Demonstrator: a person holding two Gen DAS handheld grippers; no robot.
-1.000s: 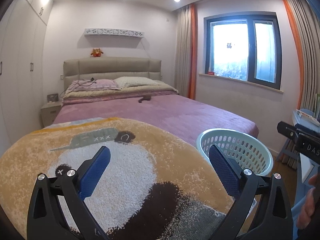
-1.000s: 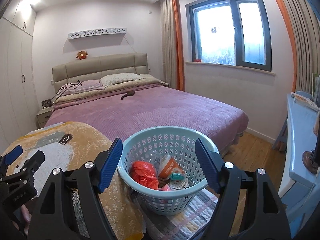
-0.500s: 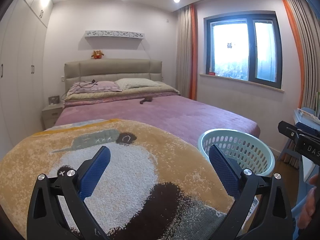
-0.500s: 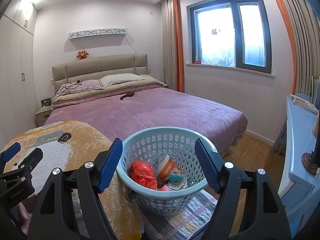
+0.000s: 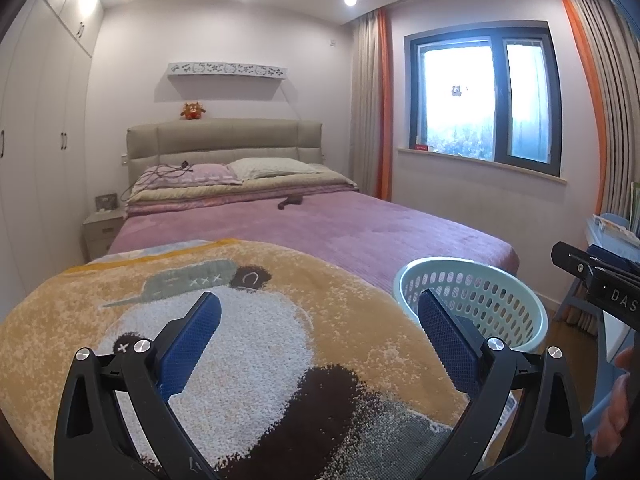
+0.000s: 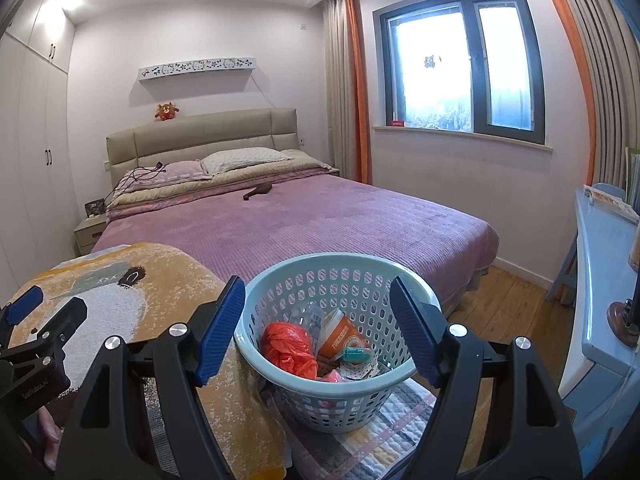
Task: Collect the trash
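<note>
A pale blue perforated basket (image 6: 340,396) stands on a striped mat beside the bed. It holds a red plastic bag (image 6: 289,347), an orange-and-white packet (image 6: 340,336) and other wrappers. My right gripper (image 6: 318,330) is open and empty, held above and in front of the basket. My left gripper (image 5: 318,344) is open and empty over a yellow panda blanket (image 5: 240,344). The basket (image 5: 516,312) shows at the right in the left wrist view, its contents hidden.
A bed with a purple cover (image 6: 320,224) fills the room's middle, a small dark object (image 6: 258,191) lying on it. A blue desk (image 6: 608,264) stands at the right, wardrobes (image 6: 28,152) at the left, wooden floor (image 6: 508,304) between bed and desk.
Both grippers have drifted slightly, so the views shifted a little. Both stay open and empty. The basket and its contents have not moved.
</note>
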